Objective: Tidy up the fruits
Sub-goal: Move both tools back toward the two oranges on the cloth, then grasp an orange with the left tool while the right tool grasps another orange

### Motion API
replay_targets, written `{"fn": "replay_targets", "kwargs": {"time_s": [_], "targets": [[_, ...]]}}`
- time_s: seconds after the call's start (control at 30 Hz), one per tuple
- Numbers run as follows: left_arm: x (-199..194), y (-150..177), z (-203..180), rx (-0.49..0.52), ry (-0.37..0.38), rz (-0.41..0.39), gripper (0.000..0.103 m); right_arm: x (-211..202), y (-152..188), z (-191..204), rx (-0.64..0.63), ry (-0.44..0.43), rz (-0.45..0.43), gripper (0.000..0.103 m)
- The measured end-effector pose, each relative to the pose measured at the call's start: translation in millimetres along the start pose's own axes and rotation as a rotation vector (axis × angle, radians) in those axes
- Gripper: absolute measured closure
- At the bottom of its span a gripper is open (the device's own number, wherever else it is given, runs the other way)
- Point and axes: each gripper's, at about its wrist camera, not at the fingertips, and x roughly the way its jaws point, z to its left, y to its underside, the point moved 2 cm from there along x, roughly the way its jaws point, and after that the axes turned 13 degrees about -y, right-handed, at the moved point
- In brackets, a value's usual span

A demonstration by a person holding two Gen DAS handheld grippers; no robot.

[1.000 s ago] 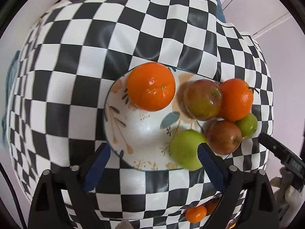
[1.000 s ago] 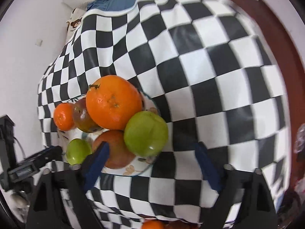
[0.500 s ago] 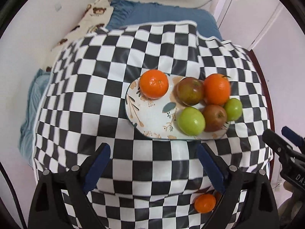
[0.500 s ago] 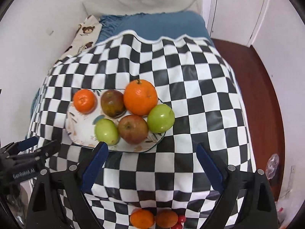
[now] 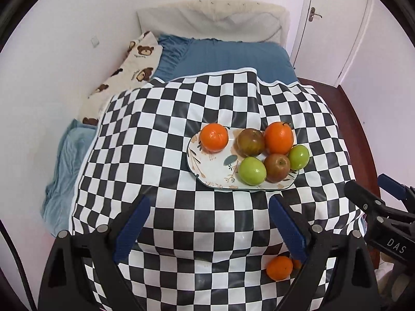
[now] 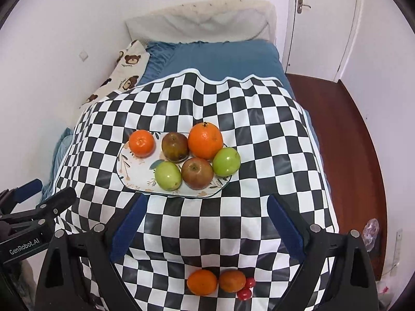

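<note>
A white floral plate (image 5: 215, 171) (image 6: 135, 173) sits on the checkered cloth and holds two oranges (image 5: 214, 137) (image 6: 205, 141), two reddish apples (image 5: 250, 142) (image 6: 197, 173) and two green apples (image 5: 252, 170) (image 6: 226, 161). Near the cloth's front edge lie two more oranges (image 6: 202, 282) (image 6: 232, 281) and small red fruits (image 6: 246, 289); one orange shows in the left wrist view (image 5: 279, 268). My left gripper (image 5: 210, 228) and right gripper (image 6: 207, 223) are both open and empty, held well above and in front of the plate.
The checkered cloth (image 5: 160, 134) covers a bed with a blue sheet (image 5: 228, 59), a bear-print pillow (image 5: 124, 75) and a white pillow (image 6: 199, 23). White walls stand left and behind, a door (image 6: 319, 26) at the back right, brown floor (image 6: 345, 134) on the right.
Both grippers have pulled back and up from the plate, so the fruit looks smaller and the whole bed and room have come into view. Both stay open.
</note>
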Motion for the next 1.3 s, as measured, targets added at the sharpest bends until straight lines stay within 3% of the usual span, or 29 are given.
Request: {"fn": "replay_targets", "kwargs": {"time_s": [0.27, 0.47, 0.67, 0.77, 0.87, 0.9, 0.93, 0.97, 1.17, 1.3], "targets": [[-23, 6, 1, -0.003, 0.000, -0.054, 0.009, -28, 10, 11, 0.013, -0.033, -0.049, 0.007], [-17, 15, -7, -0.003, 0.047, -0.040, 0.009, -37, 15, 2, 0.058, -0.073, -0.065, 0.007], [25, 47, -41, 0.087, 0.090, 0.088, 0.007, -5, 51, -44, 0.171, -0.093, 0.056, 0.007], [49, 69, -67, 0.155, 0.094, 0.165, 0.007, 22, 84, -71, 0.259, -0.128, 0.159, 0.007], [78, 95, -95, 0.204, 0.155, 0.270, 0.007, 49, 120, -100, 0.366, -0.177, 0.239, 0.010], [87, 103, -104, 0.219, 0.165, 0.303, 0.007, 56, 132, -109, 0.404, -0.192, 0.254, 0.015], [98, 112, -115, 0.234, 0.179, 0.346, 0.007, 61, 142, -116, 0.429, -0.209, 0.263, 0.031], [109, 122, -126, 0.242, 0.205, 0.396, 0.007, 65, 149, -121, 0.446, -0.214, 0.276, 0.036], [145, 161, -181, 0.351, 0.260, 0.544, 0.007, 71, 183, -145, 0.490, -0.180, 0.307, 0.036], [156, 176, -205, 0.401, 0.288, 0.568, 0.011, 73, 198, -154, 0.523, -0.162, 0.320, 0.036]]}}
